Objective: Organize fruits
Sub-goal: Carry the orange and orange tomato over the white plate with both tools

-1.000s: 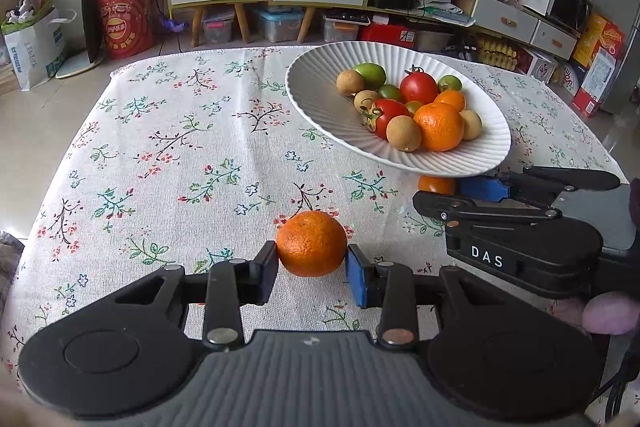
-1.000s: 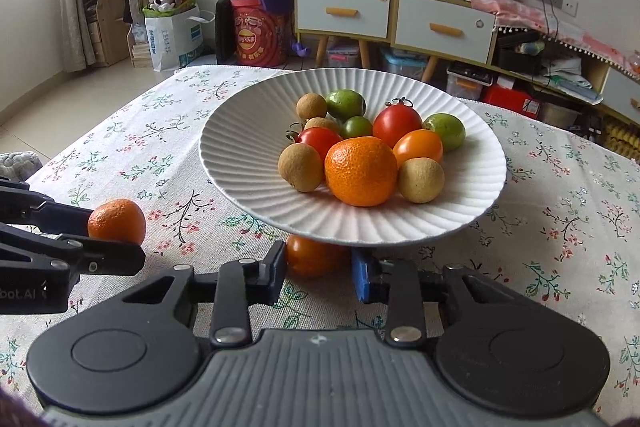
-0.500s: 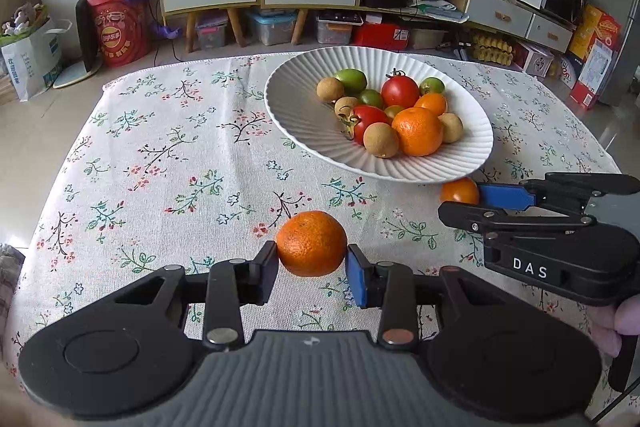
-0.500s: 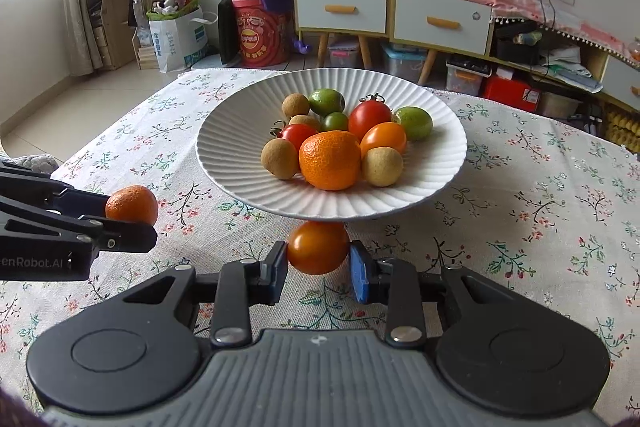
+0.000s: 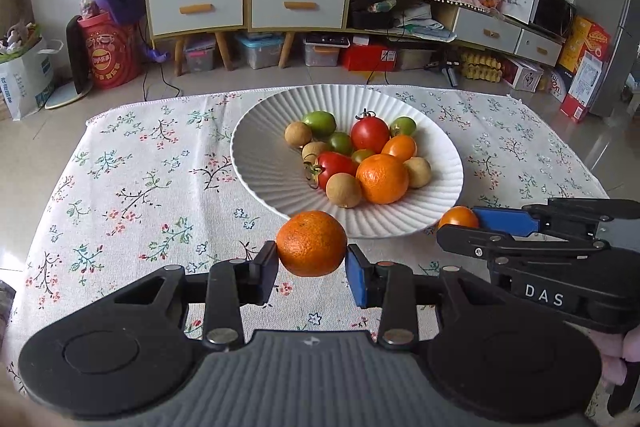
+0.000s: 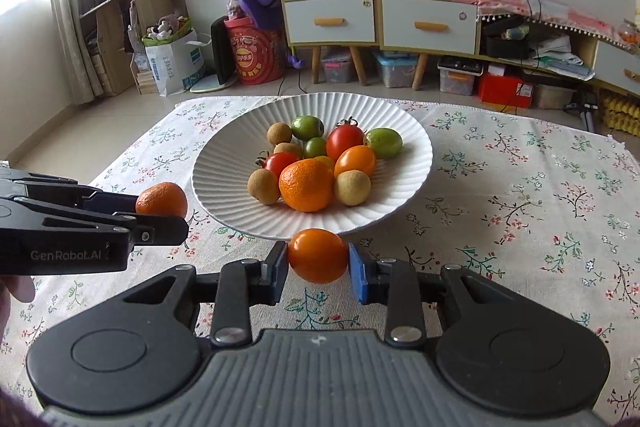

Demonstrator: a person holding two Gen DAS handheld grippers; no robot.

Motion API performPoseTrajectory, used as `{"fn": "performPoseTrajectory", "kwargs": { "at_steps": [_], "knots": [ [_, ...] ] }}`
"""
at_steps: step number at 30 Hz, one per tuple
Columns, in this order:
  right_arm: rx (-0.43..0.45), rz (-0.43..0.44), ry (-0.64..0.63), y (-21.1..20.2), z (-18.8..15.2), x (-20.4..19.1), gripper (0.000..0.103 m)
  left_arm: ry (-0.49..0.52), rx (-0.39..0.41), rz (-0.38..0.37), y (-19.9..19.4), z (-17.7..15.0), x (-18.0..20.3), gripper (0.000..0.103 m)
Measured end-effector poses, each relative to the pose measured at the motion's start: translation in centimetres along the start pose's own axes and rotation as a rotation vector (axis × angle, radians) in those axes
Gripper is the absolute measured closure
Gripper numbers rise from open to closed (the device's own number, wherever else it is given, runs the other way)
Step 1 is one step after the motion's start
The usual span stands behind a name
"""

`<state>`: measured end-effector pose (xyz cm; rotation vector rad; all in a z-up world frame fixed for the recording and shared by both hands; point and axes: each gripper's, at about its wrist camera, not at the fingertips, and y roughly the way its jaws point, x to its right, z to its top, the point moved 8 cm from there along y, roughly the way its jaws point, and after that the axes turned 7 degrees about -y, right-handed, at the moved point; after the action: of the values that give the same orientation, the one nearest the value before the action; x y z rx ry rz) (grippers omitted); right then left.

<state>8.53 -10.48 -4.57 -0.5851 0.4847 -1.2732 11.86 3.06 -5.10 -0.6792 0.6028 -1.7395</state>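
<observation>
My left gripper (image 5: 312,267) is shut on a rough-skinned mandarin (image 5: 311,243) and holds it above the cloth just before the near rim of the white ribbed plate (image 5: 264,163). My right gripper (image 6: 318,269) is shut on a smooth orange tomato (image 6: 317,255), also lifted before the plate's (image 6: 216,171) near rim. The plate holds several fruits: red tomatoes, green ones, brown longans, an orange. The left gripper with its mandarin (image 6: 161,199) shows at the left of the right wrist view; the right gripper with its tomato (image 5: 458,218) shows at the right of the left wrist view.
The plate stands on a floral tablecloth (image 5: 132,187) that covers the table. Beyond the far table edge are cabinets (image 5: 244,7), a red drum (image 5: 108,55) and boxes on the floor.
Both grippers have risen and drawn back with their fruits, which left the cloth. The orange tomato came out from under the plate's rim.
</observation>
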Motion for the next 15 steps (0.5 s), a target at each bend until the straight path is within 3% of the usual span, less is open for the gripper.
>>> {"fn": "performPoseTrajectory", "kwargs": {
  "at_steps": [7,15],
  "knots": [
    [0.057,-0.015,0.03,0.2,2.2,2.1,0.079,-0.027,0.015,0.004,1.4,1.3,0.3,0.075],
    [0.018,-0.008,0.143,1.2,2.4,4.6,0.078,-0.063,0.011,0.021,2.7,2.1,0.6,0.075]
  ]
}}
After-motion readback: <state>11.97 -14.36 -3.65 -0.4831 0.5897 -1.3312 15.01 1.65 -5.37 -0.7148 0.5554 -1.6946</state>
